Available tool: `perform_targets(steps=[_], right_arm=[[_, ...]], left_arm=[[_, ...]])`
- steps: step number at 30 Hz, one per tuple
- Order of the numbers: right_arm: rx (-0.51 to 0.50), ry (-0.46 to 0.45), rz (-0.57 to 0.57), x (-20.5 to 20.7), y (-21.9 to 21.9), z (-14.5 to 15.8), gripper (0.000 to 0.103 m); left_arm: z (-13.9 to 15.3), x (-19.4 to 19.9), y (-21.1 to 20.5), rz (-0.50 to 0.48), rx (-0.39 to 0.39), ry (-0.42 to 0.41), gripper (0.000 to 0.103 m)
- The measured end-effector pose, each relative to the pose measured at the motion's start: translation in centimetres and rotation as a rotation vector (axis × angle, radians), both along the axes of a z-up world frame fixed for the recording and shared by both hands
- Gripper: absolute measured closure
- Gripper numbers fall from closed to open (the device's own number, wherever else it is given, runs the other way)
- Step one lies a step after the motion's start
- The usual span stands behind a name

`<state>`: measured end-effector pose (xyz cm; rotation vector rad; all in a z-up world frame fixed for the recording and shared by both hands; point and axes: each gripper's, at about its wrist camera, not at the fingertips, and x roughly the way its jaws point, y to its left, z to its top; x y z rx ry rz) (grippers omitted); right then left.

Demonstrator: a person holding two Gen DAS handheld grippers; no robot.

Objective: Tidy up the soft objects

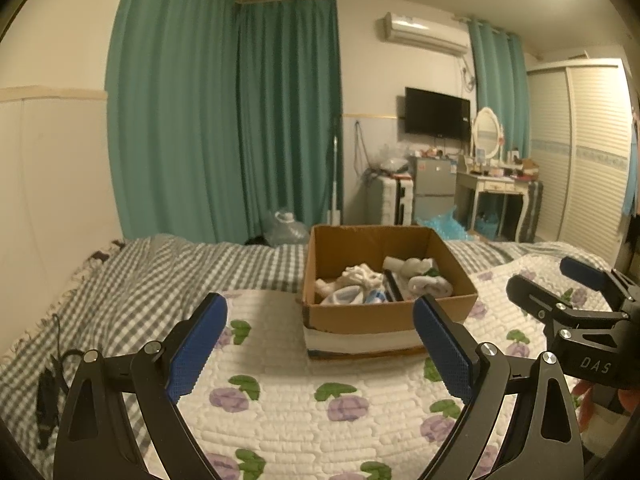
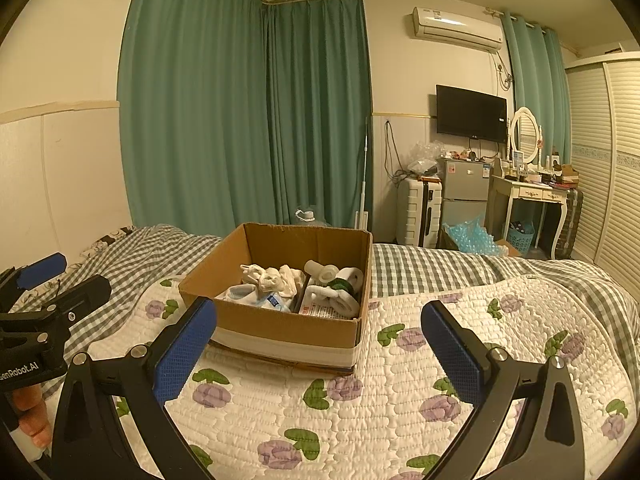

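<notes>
- On the bed, a cardboard box (image 2: 288, 320) sits on the white quilt (image 2: 400, 408) with purple flowers, near the middle, within easy reach of both grippers.
- Inside the box lie the soft things, which look like rolled and bunched socks: a pale tangled pile (image 2: 268, 284) on one side and tighter white rolls (image 2: 340, 284) on the other, with what seems to be a divider between them. That split suggests sorting by kind.
- Left gripper (image 1: 320, 320) hovers over the quilt short of the box, its blue pads spread wide apart and nothing between them.
- Right gripper (image 2: 318, 326) hangs likewise before the box, pads wide apart and bare; each gripper shows at the edge of the other's view, so they are side by side.
- Judging by this, nothing soft lies loose on the quilt ahead, so the job looks either nearly finished or about to work inside the box.
- Hard to tell: the box's near wall hides the bottom layer, a printed packet (image 2: 316, 308) is only partly seen, and the bed's near edge is cut off by the gripper arms.
</notes>
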<state>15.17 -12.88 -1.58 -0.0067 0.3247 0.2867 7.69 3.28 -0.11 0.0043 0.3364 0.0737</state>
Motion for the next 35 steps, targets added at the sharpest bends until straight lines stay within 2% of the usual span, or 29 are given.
perform_targets(steps=[30, 35], right_arm=[[-0.004, 0.011, -0.001, 0.12, 0.01, -0.67, 0.0], [-0.007, 0.018, -0.002, 0.16, 0.05, -0.96, 0.0]], left_arm=[[-0.34, 0.32, 0.34, -0.007, 0.008, 0.007, 0.007], [-0.54, 0.02, 0.58, -0.01, -0.01, 0.011, 0.007]])
